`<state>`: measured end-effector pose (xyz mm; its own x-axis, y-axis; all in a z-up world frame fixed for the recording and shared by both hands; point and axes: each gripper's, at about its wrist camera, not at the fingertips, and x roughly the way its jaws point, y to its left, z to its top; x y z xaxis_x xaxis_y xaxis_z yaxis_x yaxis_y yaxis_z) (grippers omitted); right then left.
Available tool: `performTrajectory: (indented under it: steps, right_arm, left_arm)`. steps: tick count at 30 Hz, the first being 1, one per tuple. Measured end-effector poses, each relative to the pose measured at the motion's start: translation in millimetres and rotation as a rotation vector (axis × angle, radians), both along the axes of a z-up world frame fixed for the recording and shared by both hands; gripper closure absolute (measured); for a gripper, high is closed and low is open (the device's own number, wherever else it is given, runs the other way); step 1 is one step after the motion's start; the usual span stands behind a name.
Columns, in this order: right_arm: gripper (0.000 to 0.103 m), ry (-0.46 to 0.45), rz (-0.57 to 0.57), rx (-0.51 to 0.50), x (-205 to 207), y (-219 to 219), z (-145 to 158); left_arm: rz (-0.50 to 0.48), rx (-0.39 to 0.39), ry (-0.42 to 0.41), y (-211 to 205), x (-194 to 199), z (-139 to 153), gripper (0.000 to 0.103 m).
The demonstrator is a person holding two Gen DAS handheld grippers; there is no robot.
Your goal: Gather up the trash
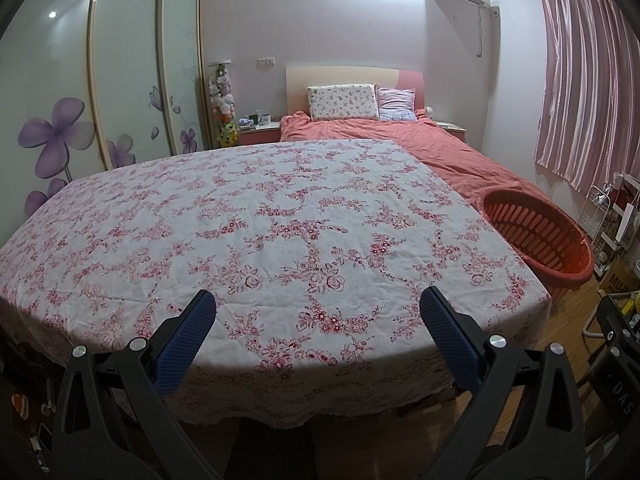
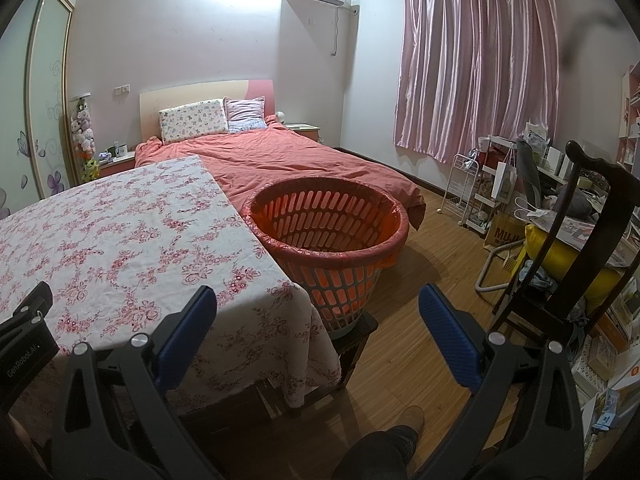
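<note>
Hovering at the near edge of the worktop (image 1: 280, 220), the left gripper (image 1: 318, 312) has its fingers (image 1: 188, 344) spread wide with nothing between them. The right gripper (image 2: 318, 312) is likewise released and empty, out past the worktop's right near corner over bare floor (image 2: 420, 280). A floral cloth (image 2: 120, 240) covers the worktop and drapes over its near and right edges (no trash shows on it in either view). The basket (image 2: 332, 248), lined with a red bag, stands on a dark stool (image 2: 356, 336) just beside the right edge, its rim about level with the cloth. A bed (image 2: 304, 164) lies beyond, touching the worktop's far side. Open floor runs right of the basket to a chair (image 2: 576, 240) and cluttered shelves (image 2: 472, 188). A shoe (image 2: 412, 420) shows at the bottom.
</note>
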<state>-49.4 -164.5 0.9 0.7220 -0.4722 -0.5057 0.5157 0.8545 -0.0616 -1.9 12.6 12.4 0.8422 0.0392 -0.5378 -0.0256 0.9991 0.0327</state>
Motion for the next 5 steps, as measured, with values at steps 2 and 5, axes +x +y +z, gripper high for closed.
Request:
performTrajectory:
  steps: [2,5]
  right_arm:
    - [0.004,0.000,0.000,0.000,-0.2,0.3,-0.2]
    - [0.004,0.000,0.000,0.000,0.0,-0.2,0.0]
  left_arm:
    - [0.000,-0.001,0.001,-0.3,0.7,0.7,0.003]
    - [-0.001,-0.001,0.001,-0.5,1.4,1.0,0.003]
